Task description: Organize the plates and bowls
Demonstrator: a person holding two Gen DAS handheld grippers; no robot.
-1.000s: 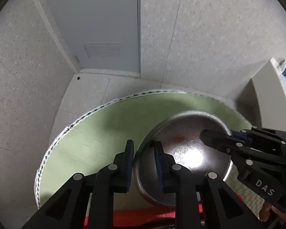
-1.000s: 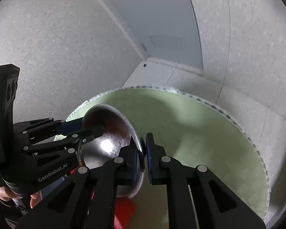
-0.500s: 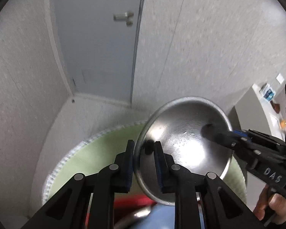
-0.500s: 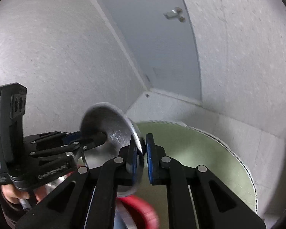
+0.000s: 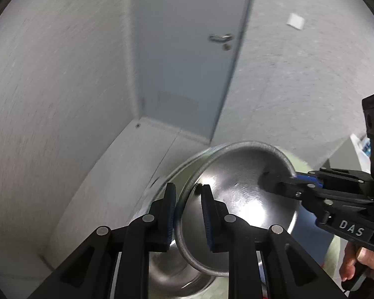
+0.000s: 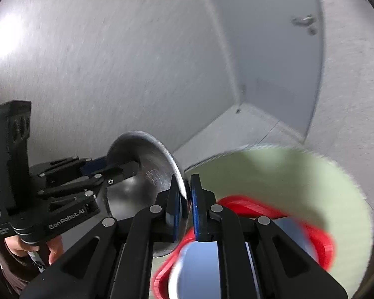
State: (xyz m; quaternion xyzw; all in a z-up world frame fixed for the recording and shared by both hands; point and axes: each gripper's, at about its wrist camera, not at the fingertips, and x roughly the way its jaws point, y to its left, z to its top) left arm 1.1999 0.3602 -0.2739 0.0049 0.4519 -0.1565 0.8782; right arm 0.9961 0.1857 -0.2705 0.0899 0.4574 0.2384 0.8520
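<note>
A shiny steel bowl (image 5: 239, 199) is held in the air by both grippers, tilted with its hollow toward the left wrist camera. My left gripper (image 5: 187, 199) is shut on its near-left rim. My right gripper (image 5: 274, 179) enters from the right and is shut on the far-right rim. In the right wrist view the same bowl (image 6: 142, 169) stands edge-on, my right gripper (image 6: 184, 194) pinches its rim, and my left gripper (image 6: 117, 169) holds the opposite side. A second steel bowl (image 5: 172, 271) sits below the lifted one.
A round pale green table (image 6: 299, 174) lies below. On it is a red tray (image 6: 319, 239) holding a blue-grey dish (image 6: 199, 269). Grey speckled walls and a grey door (image 5: 187, 62) stand behind. A white cabinet (image 5: 341, 154) is at the right.
Both grippers have lifted the steel bowl up off the table and tilted upward. The table has dropped low in both views, and the door and walls fill more of them.
</note>
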